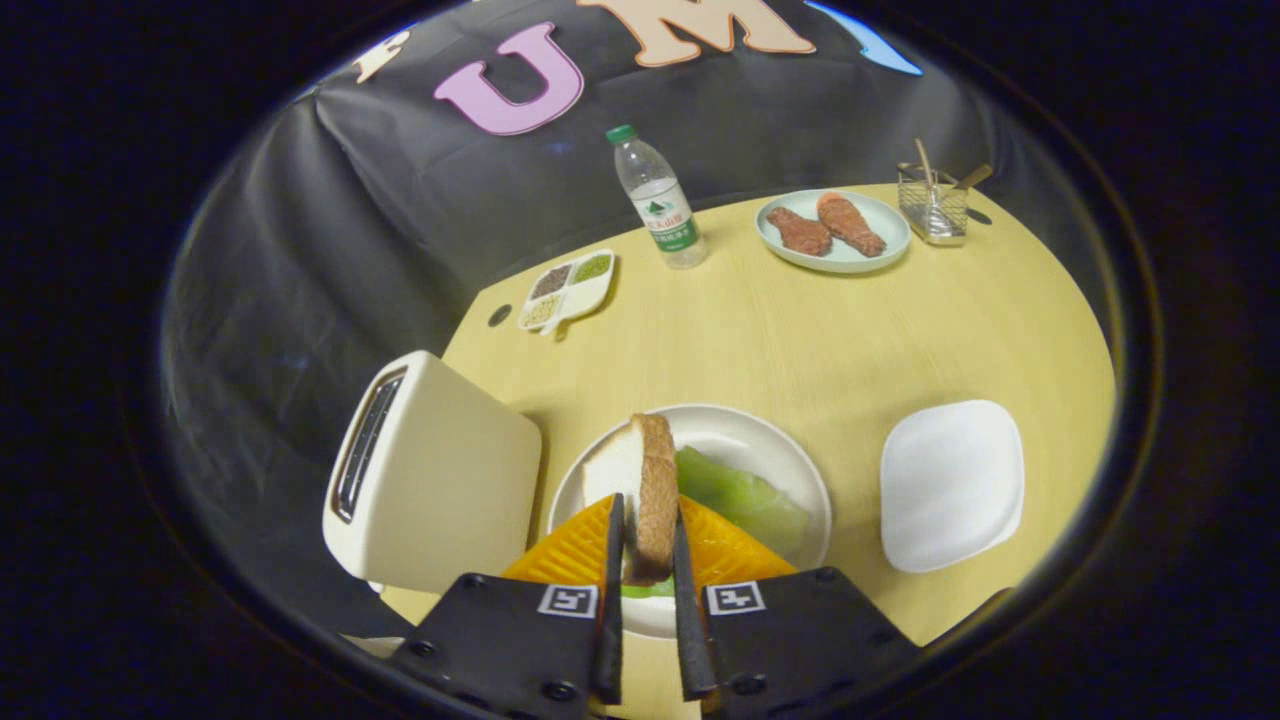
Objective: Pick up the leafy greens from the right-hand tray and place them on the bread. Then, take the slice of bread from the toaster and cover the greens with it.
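Gripper view puts our gripper (pixel 645 545) nearest of all, its two fingers clamped on the slice of bread (pixel 652 490), one pressing each flat face, so the slice stands on edge with its brown crust running away from us. Directly under it lies the round plate (pixel 780 450), and on that plate the leafy greens (pixel 745 495) spread out to the right of the held slice; whatever bread lies beneath them is hidden by the greens and by our own fingers, so we cannot confirm it. We judge that the greens step is done and that we are in the covering step. To do it well, we should carry the slice a little to the right until it hangs over the middle of the greens, tip it from upright to flat, bring it low until it rests on the leaves, and only then part the fingers, so it does not topple or slide off. Just left of the plate stands the toaster (pixel 430 480), close enough that we should keep our wrist away from it. To the right sits the white square tray (pixel 950 485), apart from the plate. Farther across the table (pixel 800 340) we see a small divided dish (pixel 567 290), a water bottle (pixel 658 205), a plate of meat (pixel 833 232) and a wire holder (pixel 933 205).
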### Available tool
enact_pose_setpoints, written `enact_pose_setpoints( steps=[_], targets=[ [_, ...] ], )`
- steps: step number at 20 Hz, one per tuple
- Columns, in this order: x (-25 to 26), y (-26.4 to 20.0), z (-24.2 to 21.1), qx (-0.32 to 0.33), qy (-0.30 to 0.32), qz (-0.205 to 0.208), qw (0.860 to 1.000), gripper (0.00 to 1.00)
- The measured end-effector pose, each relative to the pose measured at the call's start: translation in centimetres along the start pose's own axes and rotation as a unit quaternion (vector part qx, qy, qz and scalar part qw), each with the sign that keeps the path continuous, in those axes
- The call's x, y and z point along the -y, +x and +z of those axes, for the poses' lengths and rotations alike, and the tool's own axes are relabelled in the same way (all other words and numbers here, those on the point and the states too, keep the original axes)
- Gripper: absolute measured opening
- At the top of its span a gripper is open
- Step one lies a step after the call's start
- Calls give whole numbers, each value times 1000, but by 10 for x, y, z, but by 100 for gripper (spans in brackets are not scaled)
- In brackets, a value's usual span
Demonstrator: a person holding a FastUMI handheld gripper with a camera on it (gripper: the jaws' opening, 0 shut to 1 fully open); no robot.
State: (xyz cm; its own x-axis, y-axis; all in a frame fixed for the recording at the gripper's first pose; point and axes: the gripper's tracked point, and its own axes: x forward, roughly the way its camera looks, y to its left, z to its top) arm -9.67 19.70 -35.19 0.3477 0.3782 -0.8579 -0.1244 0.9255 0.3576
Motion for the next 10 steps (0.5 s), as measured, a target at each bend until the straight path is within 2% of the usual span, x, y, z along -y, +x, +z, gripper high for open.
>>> enact_pose_setpoints(
  steps=[5,10],
  targets=[
    [17,0,-7,-16,-22,-23,999,55],
    [26,-11,-5,-9,-43,-21,999,84]
  ],
)
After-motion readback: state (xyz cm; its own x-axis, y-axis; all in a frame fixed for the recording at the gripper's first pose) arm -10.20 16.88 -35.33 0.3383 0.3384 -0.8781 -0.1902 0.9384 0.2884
